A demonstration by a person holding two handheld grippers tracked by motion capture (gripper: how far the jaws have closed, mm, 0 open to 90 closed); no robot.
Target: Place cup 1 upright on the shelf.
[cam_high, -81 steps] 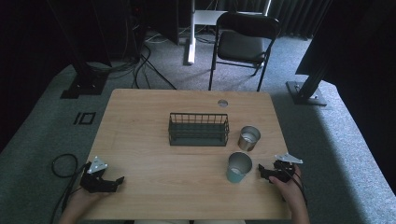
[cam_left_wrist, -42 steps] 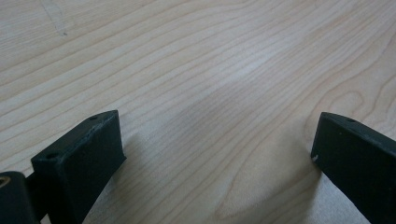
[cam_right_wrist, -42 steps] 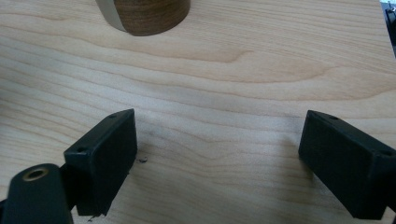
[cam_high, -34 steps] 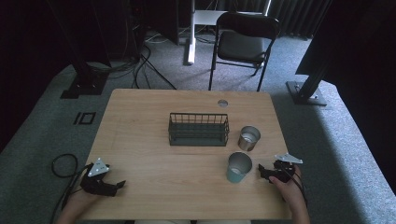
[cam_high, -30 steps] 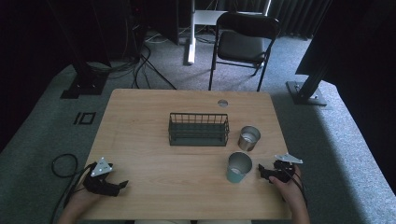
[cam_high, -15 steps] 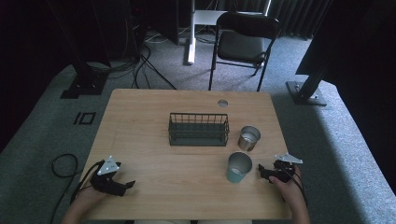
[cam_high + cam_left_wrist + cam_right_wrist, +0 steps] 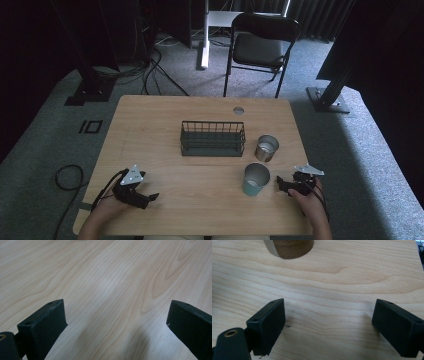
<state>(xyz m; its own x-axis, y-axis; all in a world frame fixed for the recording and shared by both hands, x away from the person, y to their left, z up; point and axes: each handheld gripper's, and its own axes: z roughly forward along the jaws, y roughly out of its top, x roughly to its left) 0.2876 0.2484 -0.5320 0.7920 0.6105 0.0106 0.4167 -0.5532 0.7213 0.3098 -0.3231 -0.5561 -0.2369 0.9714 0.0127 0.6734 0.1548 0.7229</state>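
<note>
A person sits at a pale wooden desk (image 7: pixel 165 120) with a pair of black tongs in each hand. The right tongs (image 7: pixel 281 184) rest low near the desk's near right corner, jaws spread wide and holding nothing, and they point toward a grey metal cup (image 7: pixel 256 179) that stands upright just in front of them, near but not touching. That cup is the closest thing to either hand, so it is probably the one to be picked up next; in the right gripper view its base (image 7: pixel 289 248) shows beyond the spread jaws, a little to one side of the line between them. A second, shinier cup (image 7: pixel 266 147) stands upright farther beyond the first, slightly apart from it, and just beside the end of a dark wire basket (image 7: pixel 212 138) that sits mid-desk, open at the top, a likely place for the cups to go. The left tongs (image 7: pixel 150 198) hover near the desk's near left corner, also spread wide and empty, well apart from everything else, with bare wood under and ahead of them. Both hands sit close to the desk's near edge. Open wood lies between the two tongs and all around the basket, so there is room to move.
</note>
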